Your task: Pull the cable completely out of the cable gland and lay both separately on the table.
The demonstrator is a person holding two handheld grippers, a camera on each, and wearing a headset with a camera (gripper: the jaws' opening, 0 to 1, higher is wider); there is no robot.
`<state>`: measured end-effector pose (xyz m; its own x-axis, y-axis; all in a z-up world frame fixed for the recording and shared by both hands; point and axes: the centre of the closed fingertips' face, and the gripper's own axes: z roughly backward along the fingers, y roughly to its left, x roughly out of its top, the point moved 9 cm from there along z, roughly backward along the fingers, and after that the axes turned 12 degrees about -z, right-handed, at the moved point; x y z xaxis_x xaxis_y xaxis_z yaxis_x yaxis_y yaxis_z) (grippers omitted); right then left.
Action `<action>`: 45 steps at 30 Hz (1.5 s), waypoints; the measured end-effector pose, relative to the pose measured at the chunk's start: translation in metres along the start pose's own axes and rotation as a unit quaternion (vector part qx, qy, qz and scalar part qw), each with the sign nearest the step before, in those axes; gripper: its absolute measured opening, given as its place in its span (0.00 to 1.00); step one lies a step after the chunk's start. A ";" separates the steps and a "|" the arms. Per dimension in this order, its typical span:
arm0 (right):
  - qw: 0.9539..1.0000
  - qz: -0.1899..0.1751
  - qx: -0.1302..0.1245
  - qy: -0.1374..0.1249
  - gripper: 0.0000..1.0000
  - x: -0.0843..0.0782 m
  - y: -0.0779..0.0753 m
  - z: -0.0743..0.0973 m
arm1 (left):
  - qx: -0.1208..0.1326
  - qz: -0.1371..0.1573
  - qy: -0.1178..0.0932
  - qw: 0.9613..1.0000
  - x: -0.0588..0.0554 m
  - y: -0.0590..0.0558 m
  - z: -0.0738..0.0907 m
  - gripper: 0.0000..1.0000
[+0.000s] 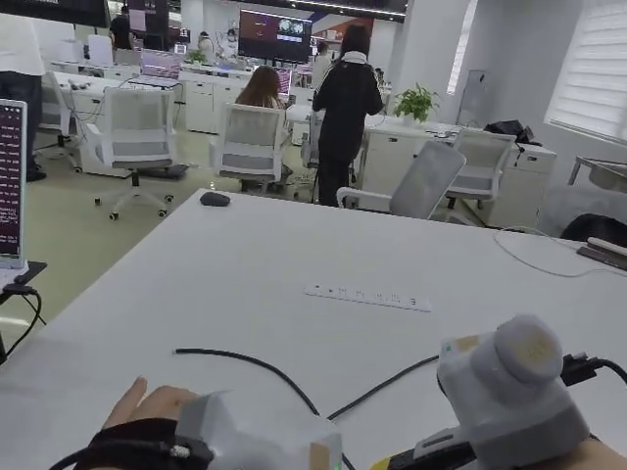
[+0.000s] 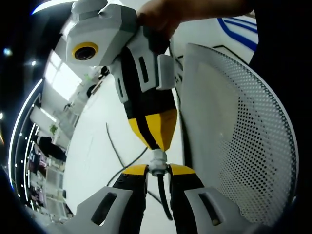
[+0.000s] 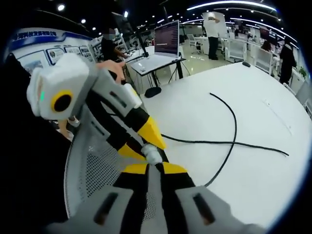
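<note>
Nearest, left gripper [image 2: 158, 170] fingers are clamping the cable gland [image 2: 157, 162], cable [image 2: 164, 197] trailing back between them, right gripper [image 2: 156, 146] fingers pinching its far end, all hanging above a chair [image 2: 234, 136] short of the surface [image 1: 323, 245], so a slipping pinch is risking dropping both off it.

A white worktop [image 1: 294, 245] is seen, on which a white power strip [image 1: 367, 297] is laid flat near the middle and a dark mouse [image 1: 215, 199] is set by the far edge. A grey office chair [image 1: 421, 181] is placed just beyond that edge. Further back, a person in black [image 1: 343, 98] is seen standing, with a potted plant [image 1: 416, 101] to the right. A mesh chair back [image 2: 234, 136] is seen close by.
</note>
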<state>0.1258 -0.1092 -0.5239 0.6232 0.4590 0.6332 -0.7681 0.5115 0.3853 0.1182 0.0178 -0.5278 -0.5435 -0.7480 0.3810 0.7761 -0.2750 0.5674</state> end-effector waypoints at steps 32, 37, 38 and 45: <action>0.997 0.048 0.062 -0.012 0.27 0.019 0.002 0.011 | 0.055 -0.002 -0.038 0.998 0.011 0.010 0.024 0.17; 0.992 0.083 0.099 0.013 0.22 0.034 0.003 0.010 | 0.050 -0.017 -0.049 0.997 0.018 0.009 0.025 0.17; 0.991 0.092 0.100 0.021 0.22 0.035 0.003 0.009 | 0.049 -0.014 -0.051 0.997 0.018 0.008 0.025 0.17; 0.980 0.136 0.118 0.081 0.18 0.029 0.004 0.001 | 0.038 -0.001 -0.064 0.997 0.019 0.006 0.025 0.17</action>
<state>0.1407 -0.0942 -0.5034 0.3916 0.6744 0.6260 -0.9096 0.1812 0.3738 0.1044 0.0168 -0.4993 -0.5852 -0.6635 0.4662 0.7508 -0.2260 0.6207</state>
